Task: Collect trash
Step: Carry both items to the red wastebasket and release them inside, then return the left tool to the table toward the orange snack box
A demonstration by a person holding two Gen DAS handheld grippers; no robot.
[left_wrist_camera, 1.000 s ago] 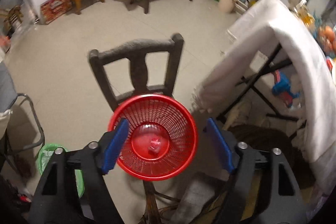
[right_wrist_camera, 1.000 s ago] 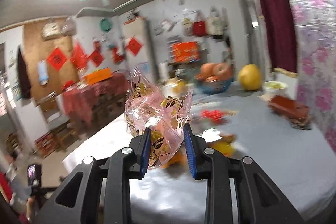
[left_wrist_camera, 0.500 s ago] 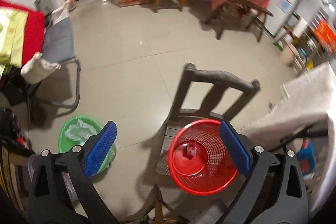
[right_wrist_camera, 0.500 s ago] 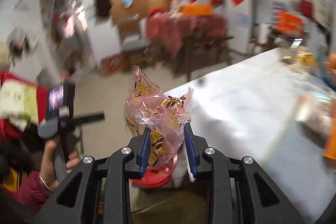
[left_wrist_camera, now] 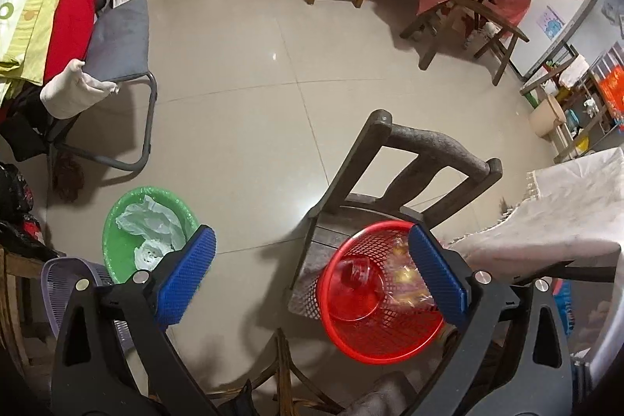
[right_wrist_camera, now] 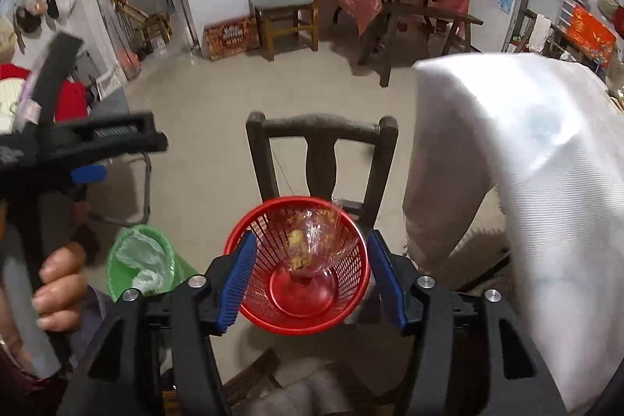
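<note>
With the right gripper poised directly above the red round plastic mesh basket, fingers parting and nothing between the blue pads, released. Crinkled clear pink wrapper with gold leaf print already below those fingers, inside the red basket, lying against its far right wall, long axis slanting from rim toward base; apparently dropping or just settled, cannot tell which. Nearer to the wrapper than the other hand. Left gripper off to the basket's left and above it, fingers spread fully wide, gripping nothing; one pad overlapping the basket rim only in that camera's line of sight. Same wrapper visible as a gold-flecked smear on the basket's right inner side, beside a small red piece on the solid base. Basket resting on the seat of the dark wooden chair. Left of the basket, on the tiled floor, a green round plastic bin holding crumpled white plastic. Right of the basket, a white cloth draped over the bench. Beyond the chair, open floor.
</note>
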